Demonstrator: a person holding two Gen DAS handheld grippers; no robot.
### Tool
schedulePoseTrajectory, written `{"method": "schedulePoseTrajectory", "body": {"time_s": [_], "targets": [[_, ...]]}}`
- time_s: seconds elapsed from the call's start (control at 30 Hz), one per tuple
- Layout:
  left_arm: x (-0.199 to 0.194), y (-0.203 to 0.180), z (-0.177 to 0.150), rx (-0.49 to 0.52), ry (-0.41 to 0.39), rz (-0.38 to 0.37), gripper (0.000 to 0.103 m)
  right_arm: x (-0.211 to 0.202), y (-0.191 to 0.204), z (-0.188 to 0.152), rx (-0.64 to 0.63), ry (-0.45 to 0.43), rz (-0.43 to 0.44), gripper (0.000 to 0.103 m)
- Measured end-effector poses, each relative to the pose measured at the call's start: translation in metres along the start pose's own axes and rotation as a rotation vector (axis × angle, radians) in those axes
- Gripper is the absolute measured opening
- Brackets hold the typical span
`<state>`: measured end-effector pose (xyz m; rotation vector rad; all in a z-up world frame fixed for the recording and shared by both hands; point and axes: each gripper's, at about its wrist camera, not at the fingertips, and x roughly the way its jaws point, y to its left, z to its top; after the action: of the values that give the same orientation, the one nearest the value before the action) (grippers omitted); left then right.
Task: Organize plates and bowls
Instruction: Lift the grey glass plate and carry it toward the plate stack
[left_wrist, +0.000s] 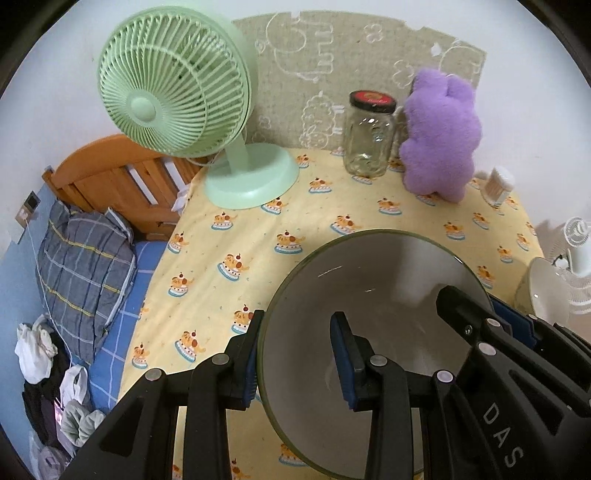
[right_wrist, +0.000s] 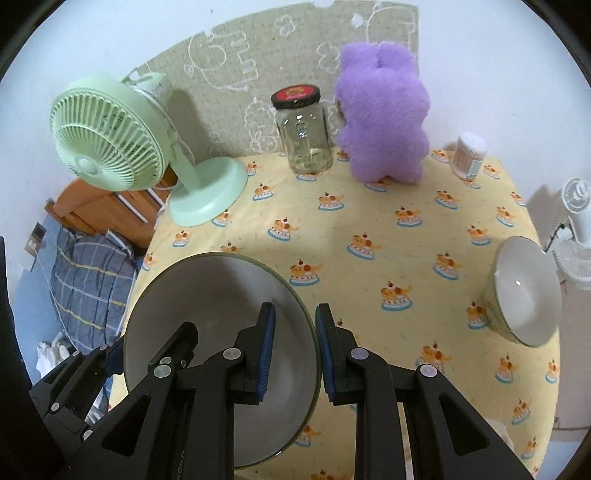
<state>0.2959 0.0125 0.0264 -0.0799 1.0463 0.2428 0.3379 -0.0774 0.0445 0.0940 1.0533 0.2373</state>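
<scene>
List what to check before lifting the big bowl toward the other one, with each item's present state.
1. Left gripper straddles the large bowl rim: ok.
2. Left gripper clamped: not ok; its inner finger stands apart from the wall.
3. Right gripper straddles the opposite rim: ok.
4. Right gripper clamped: not ok; a gap shows beside its inner pad.
5. Large bowl empty: ok.
6. Route to the small bowl: ok; only tablecloth lies between.
</scene>
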Motion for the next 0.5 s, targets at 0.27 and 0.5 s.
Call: {"method": "schedulePoseTrajectory", "body": {"time_s": [0.27, 0.5], "targets": [[-0.036, 0.007, -0.017, 0.013, -0.041, -0.044, 0.034, -0.042, 0.008, -0.018, 0.009, -0.049, -0.036, 0.026], [-0.064, 0.021, -0.040, 0.017, -0.076, -0.081, 0.034, -0.077, 0.021, -0.046, 0.036, -0.090, -0.065, 0.026]]}}
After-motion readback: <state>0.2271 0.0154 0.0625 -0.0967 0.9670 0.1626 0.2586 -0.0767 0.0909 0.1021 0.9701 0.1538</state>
